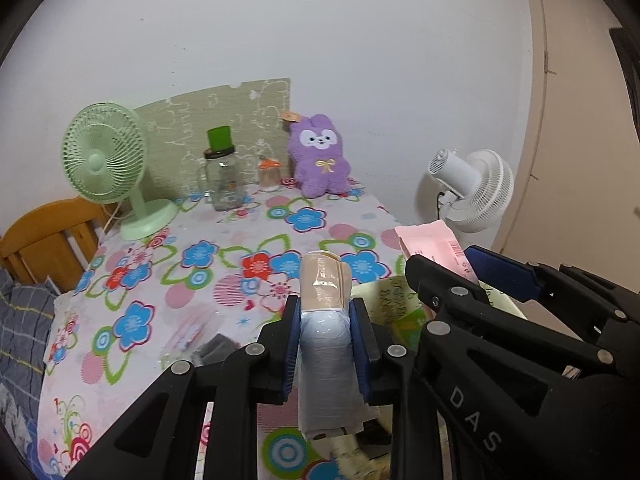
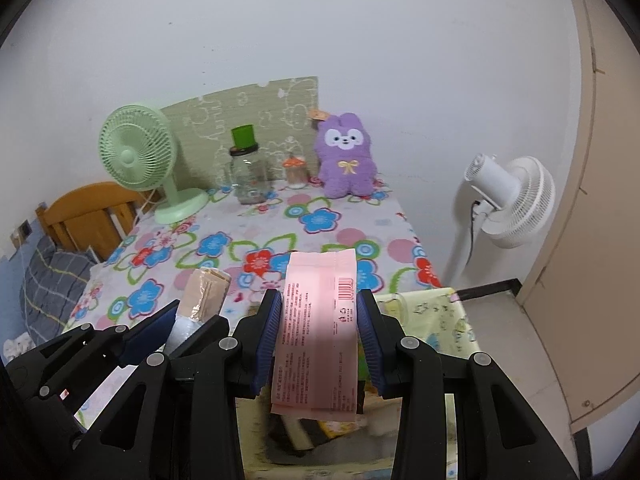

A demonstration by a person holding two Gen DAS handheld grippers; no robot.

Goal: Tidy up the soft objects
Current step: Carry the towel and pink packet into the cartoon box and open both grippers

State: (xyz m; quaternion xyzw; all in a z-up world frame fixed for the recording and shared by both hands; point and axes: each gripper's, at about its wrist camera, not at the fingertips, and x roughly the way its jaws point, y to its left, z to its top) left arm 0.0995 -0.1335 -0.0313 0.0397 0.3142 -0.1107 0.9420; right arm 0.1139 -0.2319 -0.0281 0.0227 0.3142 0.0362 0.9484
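My left gripper is shut on a rolled beige and grey soft pack in clear wrap, held above the near edge of the flowered table. Beside it on the right, my right gripper is shut on a flat pink printed packet with a barcode. Each gripper shows in the other's view: the right one with the pink packet, the left one with the beige roll. A purple plush rabbit sits upright at the table's far right against the wall.
A green desk fan, a glass jar with a green cup on top and a small orange-lidded jar line the far edge. A white standing fan is right of the table. A wooden bed frame and a yellow-green box flank it.
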